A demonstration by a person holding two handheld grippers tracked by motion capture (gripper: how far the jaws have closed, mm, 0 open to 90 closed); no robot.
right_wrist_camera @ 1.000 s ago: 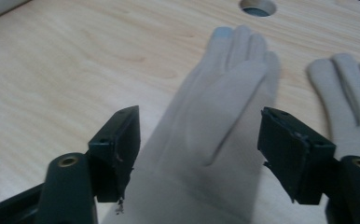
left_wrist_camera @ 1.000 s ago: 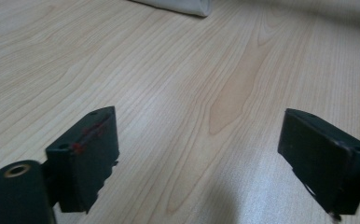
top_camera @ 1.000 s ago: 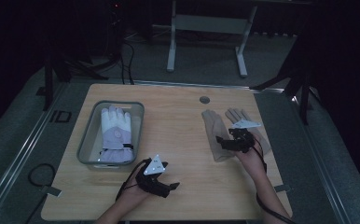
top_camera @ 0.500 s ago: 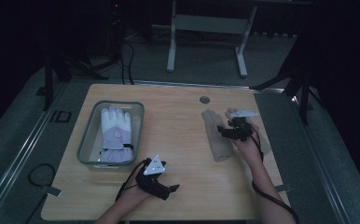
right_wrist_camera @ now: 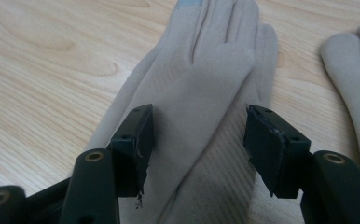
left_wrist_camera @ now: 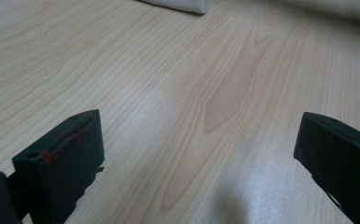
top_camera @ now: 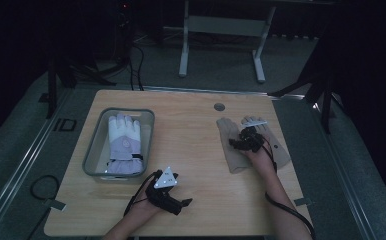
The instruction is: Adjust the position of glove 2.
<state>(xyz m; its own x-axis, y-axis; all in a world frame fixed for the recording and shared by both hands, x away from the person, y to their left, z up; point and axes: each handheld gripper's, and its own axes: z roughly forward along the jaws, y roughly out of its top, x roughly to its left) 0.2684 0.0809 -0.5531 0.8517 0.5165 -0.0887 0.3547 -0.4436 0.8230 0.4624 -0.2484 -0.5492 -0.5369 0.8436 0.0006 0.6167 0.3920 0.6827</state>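
Two beige gloves lie flat on the right of the wooden table, one (top_camera: 228, 131) to the left of the other (top_camera: 277, 150). My right gripper (top_camera: 238, 144) is low over the left one. In the right gripper view its jaws (right_wrist_camera: 199, 121) straddle that beige glove (right_wrist_camera: 206, 60) at the thumb. They have just been closing and still stand apart, open. The second beige glove (right_wrist_camera: 355, 70) lies to the right. My left gripper (top_camera: 183, 204) rests near the front edge. Its jaws (left_wrist_camera: 199, 135) have just opened wide over bare wood with nothing between them.
A grey bin (top_camera: 92, 145) at the left holds a white and lavender glove (top_camera: 123, 137). A round cable hole (top_camera: 219, 107) sits near the table's far edge. Bare wood lies between the bin and the beige gloves. The floor around is dark.
My right gripper has shifted a little toward the far left and sunk onto the left beige glove. The left hand has stayed in place.
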